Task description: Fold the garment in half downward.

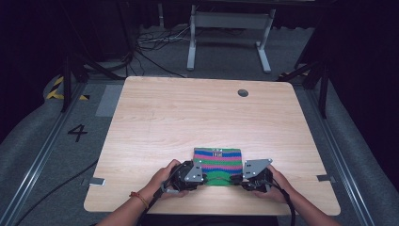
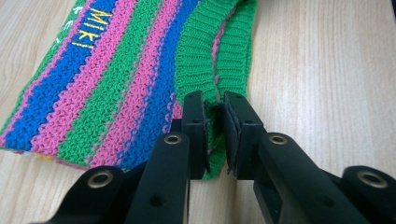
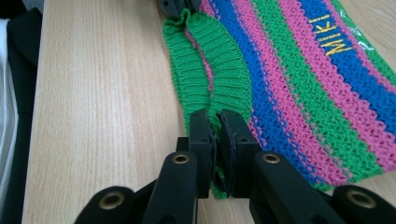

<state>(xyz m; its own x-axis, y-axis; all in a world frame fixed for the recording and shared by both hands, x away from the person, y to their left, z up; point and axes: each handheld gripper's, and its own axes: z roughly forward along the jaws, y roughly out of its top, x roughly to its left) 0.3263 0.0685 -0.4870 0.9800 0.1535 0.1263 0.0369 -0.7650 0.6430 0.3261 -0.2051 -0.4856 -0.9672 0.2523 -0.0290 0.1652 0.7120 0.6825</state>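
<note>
Both grippers clamped on the green ribbed hem of a striped knit lying flat at the near edge of the desk (image 1: 155,113).
The left gripper (image 2: 214,116) and right gripper (image 3: 215,133) each have their fingers together on one end of the knit's (image 1: 217,165) near hem. Each bite appears shallow, so the ribbing could slip out if pulled; uneven lifting would likely stretch or skew the loose weave, and the hem's two layers could separate.

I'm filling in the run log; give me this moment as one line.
left gripper: shut on green ribbed hem | right gripper: shut on green ribbed hem | striped knit piece: flat on table, near edge
</note>
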